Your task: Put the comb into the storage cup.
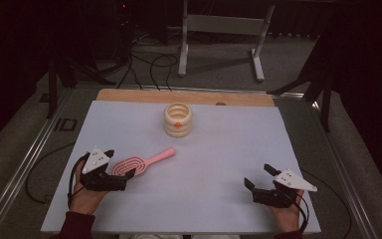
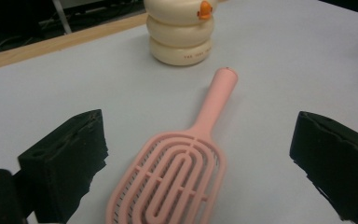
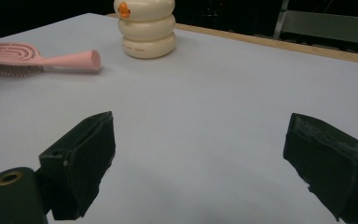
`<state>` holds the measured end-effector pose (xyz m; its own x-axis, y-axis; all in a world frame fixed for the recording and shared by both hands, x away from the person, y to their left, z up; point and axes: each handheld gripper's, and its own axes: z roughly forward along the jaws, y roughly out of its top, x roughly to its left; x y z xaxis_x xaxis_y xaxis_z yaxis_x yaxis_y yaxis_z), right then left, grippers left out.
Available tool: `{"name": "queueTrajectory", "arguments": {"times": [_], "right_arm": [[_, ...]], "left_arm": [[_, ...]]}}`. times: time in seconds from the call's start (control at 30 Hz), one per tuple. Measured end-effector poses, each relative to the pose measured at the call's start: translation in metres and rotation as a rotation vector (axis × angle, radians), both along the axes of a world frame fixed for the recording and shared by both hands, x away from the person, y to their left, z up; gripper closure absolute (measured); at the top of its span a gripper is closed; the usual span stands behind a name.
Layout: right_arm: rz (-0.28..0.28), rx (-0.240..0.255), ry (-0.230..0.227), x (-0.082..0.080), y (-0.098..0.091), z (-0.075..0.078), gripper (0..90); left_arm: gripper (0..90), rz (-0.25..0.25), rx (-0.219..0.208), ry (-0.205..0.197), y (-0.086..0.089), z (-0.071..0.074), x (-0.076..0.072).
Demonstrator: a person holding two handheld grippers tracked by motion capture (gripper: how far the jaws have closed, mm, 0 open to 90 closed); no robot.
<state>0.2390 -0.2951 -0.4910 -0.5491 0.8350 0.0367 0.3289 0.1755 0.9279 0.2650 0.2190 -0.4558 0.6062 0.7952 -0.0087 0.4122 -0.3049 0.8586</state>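
Item: pink hairbrush (image 2: 177,172), flat on the counter (image 1: 219,164), head between the spread jaws of the left tool (image 1: 115,175). Right tool (image 1: 258,179) agape, empty, well apart. Risk: the slim vented head may skid when pinched. Pale sheet over wood; dark room, cables, cream ribbed holder (image 1: 178,119) beyond.

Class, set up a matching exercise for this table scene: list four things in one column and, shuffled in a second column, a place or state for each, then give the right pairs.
1. pink hairbrush
2. cream ringed container
3. left hand-held gripper
4. right hand-held gripper

A. open over bare table
B. upright near the far edge
C. lying flat, handle towards the container
D. open around the brush head

Pairs: 1-C, 2-B, 3-D, 4-A
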Motion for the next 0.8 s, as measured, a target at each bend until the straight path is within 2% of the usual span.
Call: {"name": "queueTrajectory", "arguments": {"times": [0.23, 0.47, 0.63, 0.8], "right_arm": [[0.001, -0.002, 0.000, 0.000, 0.000, -0.001, 9.2], [0.000, -0.004, -0.001, 0.000, 0.001, -0.001, 9.2], [0.000, -0.002, 0.001, 0.001, 0.000, -0.001, 9.2], [0.000, -0.005, 0.001, 0.001, 0.000, -0.001, 9.2]], "left_arm": [[9.9, -0.019, 0.007, 0.042, -0.005, -0.005, -0.002], [18.5, -0.022, 0.050, 0.080, -0.011, -0.014, -0.007], [39.8, -0.063, 0.032, 0.125, -0.009, -0.022, -0.011], [63.6, -0.120, 0.039, 0.170, -0.005, -0.030, -0.016]]}}
